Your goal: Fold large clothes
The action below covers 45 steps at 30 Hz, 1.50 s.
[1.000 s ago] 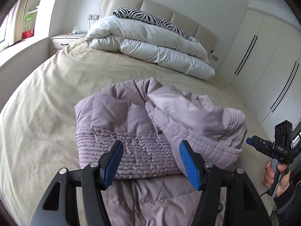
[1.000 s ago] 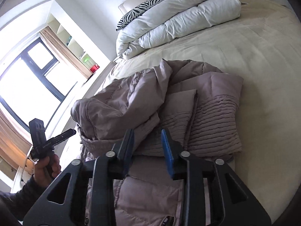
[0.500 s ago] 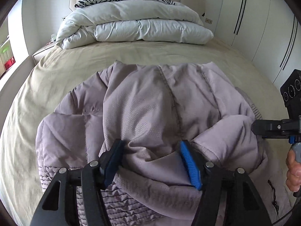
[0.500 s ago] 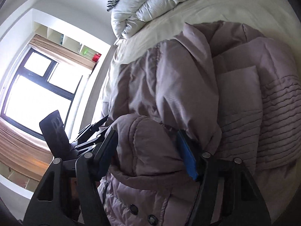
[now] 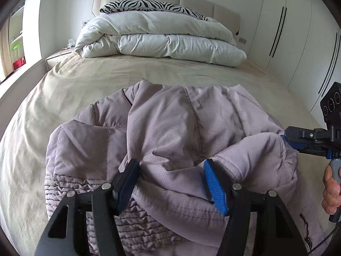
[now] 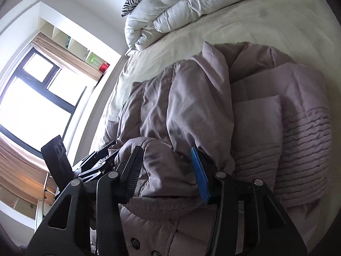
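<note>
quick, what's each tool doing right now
left tool: jaws around a fold of the jacket, grip uncertain.
right tool: closing on a jacket fold between its jaws.

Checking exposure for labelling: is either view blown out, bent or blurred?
Right wrist view: the window is blown out to white, and the jacket beside it sits in soft shade. Left wrist view: even light, no glare. Both: fisheye bends the bed edges and darkens the corners; no motion blur.
</note>
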Motion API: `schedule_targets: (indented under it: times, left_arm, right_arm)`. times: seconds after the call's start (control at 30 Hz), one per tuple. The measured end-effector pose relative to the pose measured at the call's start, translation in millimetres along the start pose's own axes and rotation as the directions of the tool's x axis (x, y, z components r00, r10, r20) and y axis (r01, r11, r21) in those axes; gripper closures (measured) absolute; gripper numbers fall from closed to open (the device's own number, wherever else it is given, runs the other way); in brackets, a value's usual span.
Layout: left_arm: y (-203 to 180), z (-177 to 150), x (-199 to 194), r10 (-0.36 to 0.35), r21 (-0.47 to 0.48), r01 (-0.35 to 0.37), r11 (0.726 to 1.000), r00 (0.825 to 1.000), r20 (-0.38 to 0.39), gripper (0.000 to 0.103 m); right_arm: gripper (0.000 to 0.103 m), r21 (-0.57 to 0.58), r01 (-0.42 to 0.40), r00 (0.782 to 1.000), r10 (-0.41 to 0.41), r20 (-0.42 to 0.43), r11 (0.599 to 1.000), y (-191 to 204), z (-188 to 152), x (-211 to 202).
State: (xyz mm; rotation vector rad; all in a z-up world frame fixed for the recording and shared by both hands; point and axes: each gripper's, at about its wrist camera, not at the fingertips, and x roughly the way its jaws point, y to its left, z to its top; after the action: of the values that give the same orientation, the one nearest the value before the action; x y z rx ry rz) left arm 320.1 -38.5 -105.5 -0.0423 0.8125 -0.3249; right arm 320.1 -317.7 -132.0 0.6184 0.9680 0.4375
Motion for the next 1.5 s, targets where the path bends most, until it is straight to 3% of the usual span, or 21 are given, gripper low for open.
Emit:
schedule_targets:
  times: [0.1,0.17,0.2,0.27,0.4,0.5,0.63,0.73,0.77,0.83,0.93,1.03,1.1,1.17,1.4,1.47,1.5]
  left_arm:
    - [-8.0,8.9,-0.5,0.009,0.017,-0.009,1.0,1.0,0.013,0.036]
    - [-10.4,11.8,25.3,0.071,0.064,-0.067,0.996,0.996,-0.063,0.035]
    - [-5.6,10.9,41.5,0.074,0.059,-0.068,0.996,0.991,-0.115,0.035]
    - [7.8,7.4,55.7,0.044,0.01,-0.043,0.999,0.992,-0.114,0.034]
    - [-3.5,5.9,74.4,0.114,0.086,-0.105,0.991,0.988,-0.106,0.033]
    - [-2.9,9.3,91.5,0.111,0.071,-0.103,0.992,0.987,-0.115,0.032]
    - [2.7,15.3,102.9,0.083,0.049,-0.078,0.996,0.989,-0.126,0.032]
    - [9.4,18.6,85.4,0.036,-0.001,-0.036,0.999,0.992,-0.118,0.034]
    - [14.2,19.4,73.5,0.015,-0.035,-0.019,0.999,0.994,-0.105,0.034]
    - [20.5,16.4,46.2,-0.006,-0.089,0.001,0.996,0.998,-0.058,0.034]
    - [28.6,7.6,10.8,-0.013,-0.134,0.013,0.991,1.0,-0.002,0.033]
    - [41.1,-3.9,-18.3,0.008,-0.182,-0.004,0.983,1.0,0.025,0.033]
    - [47.7,-12.9,-32.2,0.005,-0.203,0.001,0.979,1.0,0.028,0.033]
    - [50.8,-20.6,-40.6,0.022,-0.195,-0.018,0.981,1.0,0.015,0.033]
    - [41.0,-45.0,-47.4,-0.002,-0.172,-0.002,0.985,1.0,-0.024,0.033]
    - [39.2,-48.6,-55.2,-0.014,-0.166,0.011,0.986,1.0,-0.02,0.033]
    - [38.9,-50.7,-60.1,-0.013,-0.161,0.011,0.987,1.0,-0.011,0.033]
  right_arm:
    - [0.058,-0.022,0.047,0.998,-0.046,0.035,0.999,7.0,24.7,-1.7]
    - [0.058,-0.052,0.127,0.992,-0.125,0.033,0.991,6.3,42.6,11.2]
    - [0.058,-0.076,0.192,0.981,-0.191,0.022,0.979,2.6,48.1,21.5]
    - [0.058,-0.086,0.319,0.946,-0.323,-0.032,0.944,-18.8,56.4,46.5]
    - [0.059,-0.181,0.418,0.901,-0.432,-0.046,0.89,-37.6,58.5,87.1]
    - [0.059,-0.251,0.488,0.861,-0.509,-0.023,0.836,-33.9,61.9,108.5]
    - [0.059,-0.255,0.512,0.841,-0.539,-0.044,0.82,-32.8,74.4,121.5]
    - [0.058,-0.229,0.528,0.829,-0.555,-0.071,0.818,-15.3,85.5,106.5]
    - [0.058,-0.196,0.521,0.84,-0.539,-0.054,0.831,-5.8,86.8,89.6]
    - [0.058,-0.199,0.457,0.884,-0.468,-0.007,0.867,22.0,83.8,56.6]
    - [0.058,-0.324,0.411,0.895,-0.445,-0.036,0.852,66.1,60.6,44.3]
    - [0.063,-0.429,0.44,0.855,-0.514,-0.068,0.789,90.0,27.7,59.2]
    - [0.067,-0.429,0.467,0.809,-0.57,-0.147,0.773,77.4,13.2,86.7]
    - [0.067,-0.459,0.491,0.782,-0.607,-0.142,0.741,64.4,3.3,109.8]
    - [0.067,-0.469,0.564,0.769,-0.64,-0.005,0.68,83.0,-6.3,112.3]
    - [0.067,-0.42,0.55,0.786,-0.617,-0.031,0.722,94.8,1.4,89.0]
    - [0.066,-0.363,0.545,0.806,-0.591,-0.021,0.756,102.5,6.8,69.7]
